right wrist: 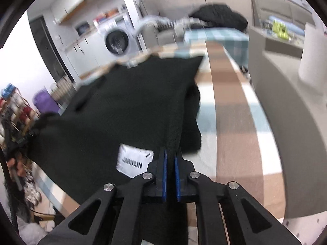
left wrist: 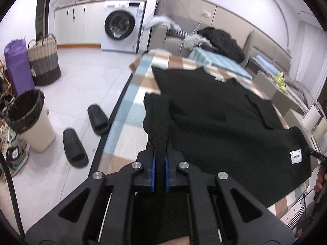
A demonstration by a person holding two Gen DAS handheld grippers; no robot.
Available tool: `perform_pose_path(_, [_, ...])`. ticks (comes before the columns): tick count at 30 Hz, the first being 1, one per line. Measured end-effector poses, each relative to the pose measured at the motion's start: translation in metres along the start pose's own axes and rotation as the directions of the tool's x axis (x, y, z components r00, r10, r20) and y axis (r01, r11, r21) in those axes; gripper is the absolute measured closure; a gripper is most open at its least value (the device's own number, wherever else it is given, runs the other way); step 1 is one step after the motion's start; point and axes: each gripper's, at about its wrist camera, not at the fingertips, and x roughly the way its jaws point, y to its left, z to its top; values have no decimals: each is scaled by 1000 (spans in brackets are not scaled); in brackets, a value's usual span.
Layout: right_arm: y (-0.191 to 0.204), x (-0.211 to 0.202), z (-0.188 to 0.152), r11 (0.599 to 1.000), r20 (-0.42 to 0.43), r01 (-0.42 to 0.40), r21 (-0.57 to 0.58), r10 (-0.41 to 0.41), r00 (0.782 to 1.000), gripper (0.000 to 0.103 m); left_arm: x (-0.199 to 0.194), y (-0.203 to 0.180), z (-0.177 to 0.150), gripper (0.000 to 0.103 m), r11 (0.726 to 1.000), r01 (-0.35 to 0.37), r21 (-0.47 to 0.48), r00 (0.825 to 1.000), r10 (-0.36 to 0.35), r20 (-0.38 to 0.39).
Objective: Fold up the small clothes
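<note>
We see a black knitted garment spread over a checked cloth of brown, pale blue and white squares that covers the table, and both tongs have hold of its near edge. The left gripper has its blue pads drawn close with a bunched fold of the black knit pinched between them, the fabric rising ahead of the tips in a loose hump. The right gripper is likewise narrowed onto the garment's edge, its blue pads clamped on a ridge of knit that climbs away from the tips. Just left of the right tongs a white label with dark lettering lies on the garment; in the left wrist view the same label sits far to the right of the left tongs, near the corner where the other gripper's tip comes in. Beyond the garment, ahead of both tongs, a washing machine stands against the wall. To the left of the left tongs, down on the pale floor, lie two black slippers, a cream bin with a black liner, and a woven basket. To the right of the right tongs a grey panel runs beside the table.
</note>
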Motion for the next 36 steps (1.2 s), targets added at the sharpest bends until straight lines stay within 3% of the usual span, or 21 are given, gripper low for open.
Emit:
perform_pose_path(6, [-7,-17,30,998,137,-9,55,1,991,99,-8,6,25,99,999,33,-26,998,-31,59])
perform_pose_path(10, [-12,-10,49,995,177,-3,104,-15,984,100,9,15,50,99,994,69,-80,995,-63,77])
perform_pose_path(16, [-19,21,73,987,153,46,152,-70,986,101,56,19,81,99,992,56,-113,998,-52,43])
perform_pose_path(19, [-28,38,74,984,93,34,175,-51,994,100,76,17,86,99,994,21,-105,1000,-20,13])
perform_pose_path(21, [-36,47,69,979,32,33,200,-40,999,96,86,17,86,99,994,8,-106,1000,-9,-8])
perform_pose_path(24, [-47,49,54,967,-2,-14,256,15,1000,81,93,18,81,99,993,8,-119,1000,-10,-19])
perform_pose_path(26, [-50,48,46,963,-9,-22,267,25,1000,62,97,19,80,99,993,7,-120,1000,-10,-25])
perform_pose_path(28, [-49,49,38,962,-15,-42,271,48,999,61,100,19,78,99,993,7,-120,1000,-11,-27])
perform_pose_path(30, [-44,53,35,968,-23,-42,246,49,999,64,100,19,77,99,993,6,-120,1000,-9,-28])
perform_pose_path(32, [-33,52,38,980,0,-54,193,55,999,87,99,18,78,99,993,8,-117,1000,-11,-23])
perform_pose_path(33, [-28,50,41,984,10,-59,168,58,998,94,98,17,80,99,993,10,-114,1000,-12,-19])
perform_pose_path(36, [-15,42,58,991,94,-78,106,69,993,98,89,14,84,99,994,27,-105,1000,-26,10])
